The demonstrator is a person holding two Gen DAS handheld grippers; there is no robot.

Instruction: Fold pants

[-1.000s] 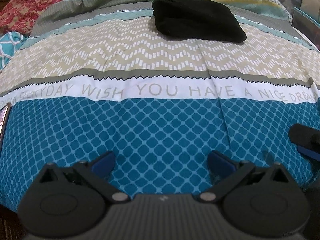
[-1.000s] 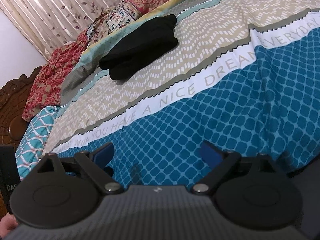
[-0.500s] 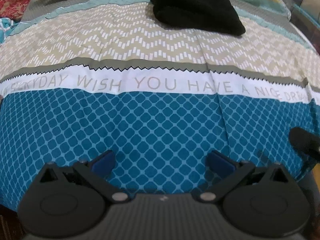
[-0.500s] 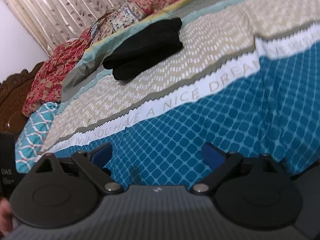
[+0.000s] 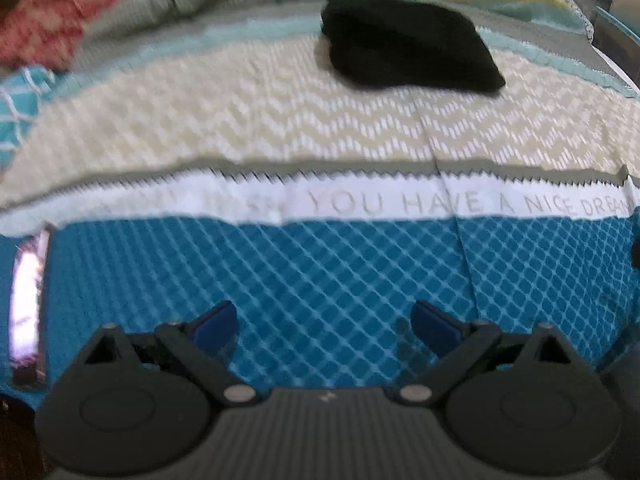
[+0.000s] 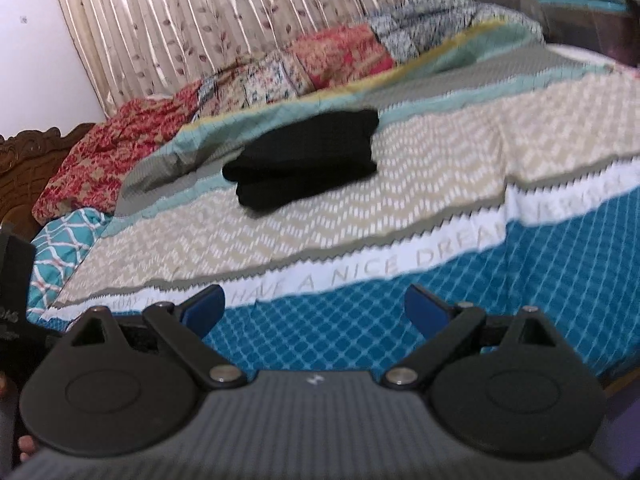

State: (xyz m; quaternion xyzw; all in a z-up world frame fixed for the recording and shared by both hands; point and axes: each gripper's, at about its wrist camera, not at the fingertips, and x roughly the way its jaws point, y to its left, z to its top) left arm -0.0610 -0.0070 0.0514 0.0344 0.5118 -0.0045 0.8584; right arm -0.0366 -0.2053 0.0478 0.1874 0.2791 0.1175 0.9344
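Fingers spread and empty, folded pants far across the bed

Fingers of the left gripper (image 5: pixel 323 326) stand wide apart with nothing between them, hovering over the blue diamond-patterned part of the bedspread (image 5: pixel 340 272). The right gripper (image 6: pixel 314 312) is likewise spread wide and holds nothing, above the same blue band near the bed's edge.

One pair of black pants (image 5: pixel 408 60), folded into a compact bundle, lies well apart from both grippers. It rests on the beige zigzag stripe on the far side of the white band of printed lettering (image 5: pixel 460 204). In the right wrist view the pants (image 6: pixel 308 160) sit ahead and slightly left of the fingers.

Compared with half a second ago, the left view has tipped upward, so more of the far bedding shows, and a shiny, blurred object (image 5: pixel 26 304) has come back in at the left edge. The right view has also lifted, showing more of the curtain (image 6: pixel 208 28). The pants have not moved.

Counted: two grippers, one folded bundle of pants, one bed. Red floral bedding (image 6: pixel 104 160) is heaped along the far side.
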